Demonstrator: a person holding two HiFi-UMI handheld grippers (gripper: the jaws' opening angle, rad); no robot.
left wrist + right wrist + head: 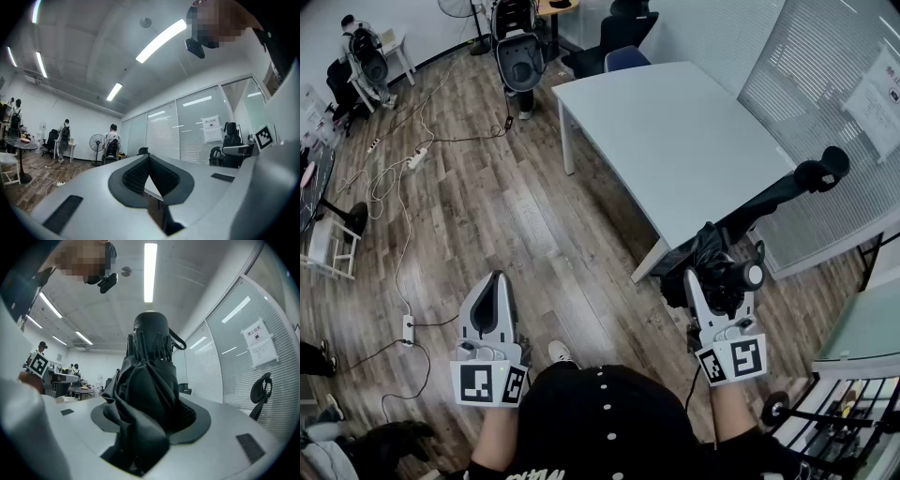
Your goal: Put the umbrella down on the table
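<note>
A black folded umbrella [766,202] slants from my right gripper [717,277] toward the upper right of the head view, and its rounded end [823,172] sits beyond the white table's right edge. The right gripper is shut on the umbrella's bunched fabric [149,380], which fills the space between the pads [197,417]. The white table [675,131] stands ahead, its near corner just in front of that gripper. My left gripper [493,286] hovers over the wooden floor to the left, level, its jaws shut with nothing between them [149,158].
A glass wall with blinds [834,103] runs along the table's right side. Office chairs [518,56] stand beyond the table. Cables and a power strip [416,157] lie on the floor at left. A person [362,52] is at the far left corner, near a small white desk.
</note>
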